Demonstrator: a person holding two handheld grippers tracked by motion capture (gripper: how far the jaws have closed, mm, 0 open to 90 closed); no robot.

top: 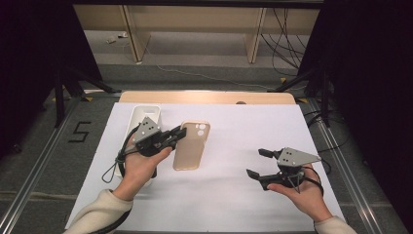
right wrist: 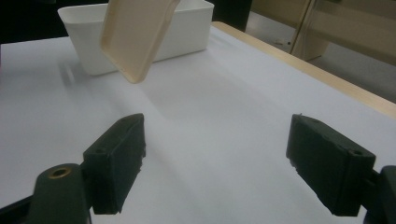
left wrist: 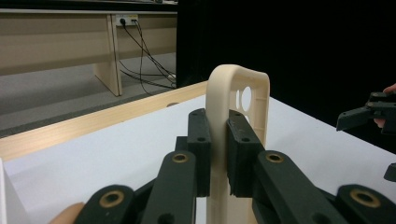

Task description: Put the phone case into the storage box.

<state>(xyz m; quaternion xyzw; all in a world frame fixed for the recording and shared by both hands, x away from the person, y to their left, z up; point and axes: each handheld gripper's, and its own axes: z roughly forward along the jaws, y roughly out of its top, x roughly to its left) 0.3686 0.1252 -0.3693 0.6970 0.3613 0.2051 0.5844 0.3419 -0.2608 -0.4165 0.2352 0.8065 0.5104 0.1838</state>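
Observation:
A beige phone case [top: 192,145] hangs above the white sheet, held by its left edge in my left gripper [top: 181,133]. In the left gripper view both black pads [left wrist: 201,149] press on the case's edge [left wrist: 233,93], whose camera cut-out end points away. My right gripper [top: 255,162] stands open near the right front of the table, with nothing between its fingers [right wrist: 116,158]. In the right gripper view the case [right wrist: 135,32] floats tilted above the sheet in front of a white bin [right wrist: 187,28].
A white rectangular bin [top: 137,117] stands at the back left of the white sheet [top: 234,126], behind my left hand. A wooden table edge [top: 204,97] runs along the far side. Cables and table legs lie on the floor beyond.

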